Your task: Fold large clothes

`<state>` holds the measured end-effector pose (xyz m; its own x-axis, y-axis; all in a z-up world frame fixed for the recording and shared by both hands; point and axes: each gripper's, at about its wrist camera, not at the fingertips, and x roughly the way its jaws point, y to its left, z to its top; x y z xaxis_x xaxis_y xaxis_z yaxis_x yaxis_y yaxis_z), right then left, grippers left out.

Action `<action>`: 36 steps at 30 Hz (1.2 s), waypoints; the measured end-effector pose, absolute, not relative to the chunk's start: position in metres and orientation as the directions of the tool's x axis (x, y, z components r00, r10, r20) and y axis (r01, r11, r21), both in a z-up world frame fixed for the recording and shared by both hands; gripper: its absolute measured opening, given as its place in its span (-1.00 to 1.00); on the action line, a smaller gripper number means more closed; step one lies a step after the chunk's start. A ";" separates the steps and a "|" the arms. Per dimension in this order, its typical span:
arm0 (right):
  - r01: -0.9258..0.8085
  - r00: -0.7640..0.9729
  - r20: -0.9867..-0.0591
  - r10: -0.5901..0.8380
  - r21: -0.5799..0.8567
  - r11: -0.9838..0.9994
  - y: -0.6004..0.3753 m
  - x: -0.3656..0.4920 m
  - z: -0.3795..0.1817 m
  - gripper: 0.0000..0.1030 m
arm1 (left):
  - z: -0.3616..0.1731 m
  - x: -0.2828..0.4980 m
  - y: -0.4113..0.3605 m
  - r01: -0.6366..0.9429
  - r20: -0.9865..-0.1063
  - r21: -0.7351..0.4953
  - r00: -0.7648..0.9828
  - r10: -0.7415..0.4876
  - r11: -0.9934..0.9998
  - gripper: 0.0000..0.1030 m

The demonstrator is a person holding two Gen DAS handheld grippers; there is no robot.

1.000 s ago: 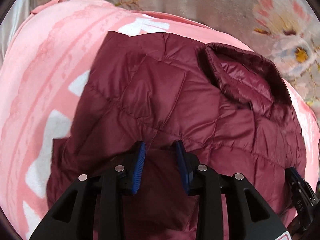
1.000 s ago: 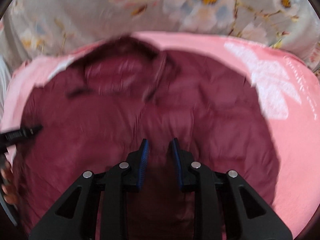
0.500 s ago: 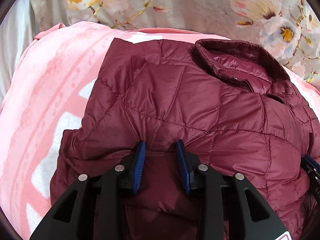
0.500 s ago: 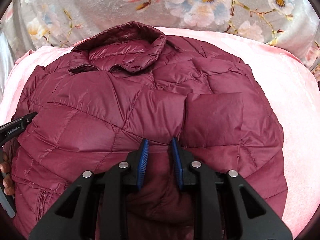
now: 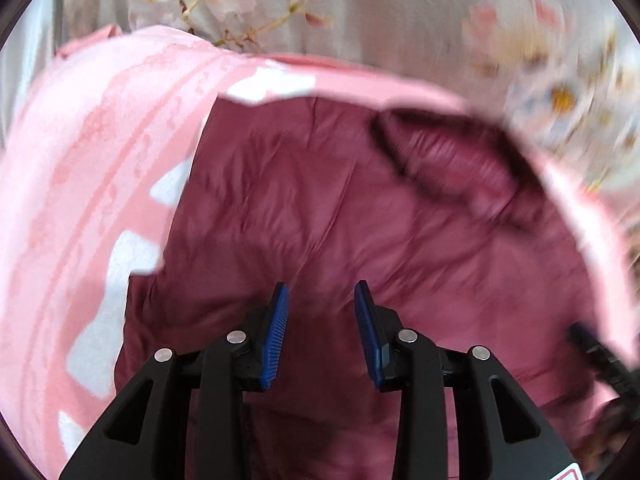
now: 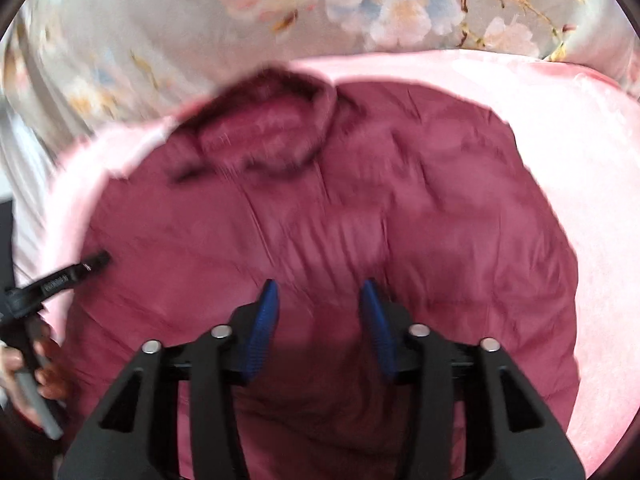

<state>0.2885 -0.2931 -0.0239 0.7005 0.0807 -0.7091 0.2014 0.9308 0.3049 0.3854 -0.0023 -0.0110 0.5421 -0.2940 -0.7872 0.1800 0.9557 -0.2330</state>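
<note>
A maroon quilted puffer jacket (image 5: 328, 216) lies folded on a pink blanket, collar (image 5: 452, 156) at the far side. It also shows in the right wrist view (image 6: 320, 240), collar (image 6: 264, 132) at the far left. My left gripper (image 5: 320, 300) is open and empty above the jacket's near left part. My right gripper (image 6: 318, 296) is open and empty above its near middle. The right gripper's tip shows at the edge of the left wrist view (image 5: 596, 348); the left gripper's finger shows in the right wrist view (image 6: 76, 272). Both views are motion-blurred.
The pink blanket (image 5: 80, 184) with white patches spreads under and around the jacket, and also shows in the right wrist view (image 6: 592, 184). A grey floral bedsheet (image 6: 360, 12) lies beyond it. A hand (image 6: 28, 376) holds the left gripper's handle.
Both grippers have opened wider and let go of the jacket folds. Both cameras have pulled back and are moving, so the jacket looks farther and blurred.
</note>
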 end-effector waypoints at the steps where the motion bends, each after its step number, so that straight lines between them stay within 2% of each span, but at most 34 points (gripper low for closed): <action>1: 0.198 0.718 -0.687 0.111 0.356 0.913 -0.299 0.297 -0.014 -0.09 | 0.002 0.396 -0.001 0.175 -0.772 -0.291 0.538 -0.339 0.941 -0.32; 3: 0.192 0.742 -0.642 0.194 0.481 0.855 -0.312 0.320 -0.004 -0.06 | 0.016 0.421 -0.009 0.179 -0.753 -0.378 0.512 -0.414 0.908 -0.15; 6: 0.238 0.748 -0.627 0.216 0.558 0.795 -0.326 0.347 -0.008 -0.03 | 0.014 0.450 -0.030 0.170 -0.751 -0.438 0.470 -0.463 0.883 -0.15; 10: 0.285 0.729 -0.621 0.290 0.660 0.695 -0.335 0.383 -0.035 -0.03 | -0.016 0.492 -0.062 0.110 -0.750 -0.570 0.336 -0.570 0.814 -0.15; 12: 0.297 0.714 -0.625 0.317 0.680 0.671 -0.335 0.391 -0.047 -0.12 | -0.034 0.504 -0.068 0.059 -0.743 -0.610 0.303 -0.597 0.790 -0.15; 13: 0.293 0.700 -0.628 0.340 0.687 0.665 -0.332 0.396 -0.052 -0.20 | -0.043 0.508 -0.071 0.033 -0.747 -0.616 0.293 -0.597 0.787 -0.19; 15: 0.273 0.680 -0.636 0.366 0.682 0.679 -0.328 0.399 -0.057 -0.74 | -0.049 0.510 -0.074 0.024 -0.752 -0.617 0.276 -0.598 0.787 -0.76; 16: 0.256 0.671 -0.648 0.361 0.660 0.707 -0.324 0.398 -0.054 -0.81 | -0.050 0.509 -0.076 0.038 -0.758 -0.611 0.262 -0.598 0.791 -0.87; 20: 0.199 0.682 -0.693 0.234 0.483 0.853 -0.308 0.385 -0.034 -0.86 | -0.035 0.494 -0.076 0.155 -0.781 -0.519 0.314 -0.540 0.841 -0.88; 23: 0.196 0.658 -0.737 0.155 0.367 0.909 -0.297 0.385 -0.044 -0.86 | -0.039 0.483 -0.081 0.213 -0.801 -0.453 0.329 -0.500 0.866 -0.87; 29: 0.183 0.659 -0.747 0.095 0.281 0.942 -0.288 0.389 -0.069 -0.87 | -0.059 0.470 -0.085 0.300 -0.784 -0.363 0.413 -0.463 0.882 -0.73; 36: 0.173 0.668 -0.739 0.092 0.274 0.946 -0.288 0.392 -0.073 -0.86 | -0.059 0.455 -0.099 0.351 -0.771 -0.216 0.511 -0.380 0.911 -0.71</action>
<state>0.3916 -0.2875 -0.0728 0.6679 0.0918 -0.7386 0.1734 0.9459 0.2743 0.4553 -0.0993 -0.0590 0.5107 -0.3796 -0.7714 0.3515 0.9110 -0.2156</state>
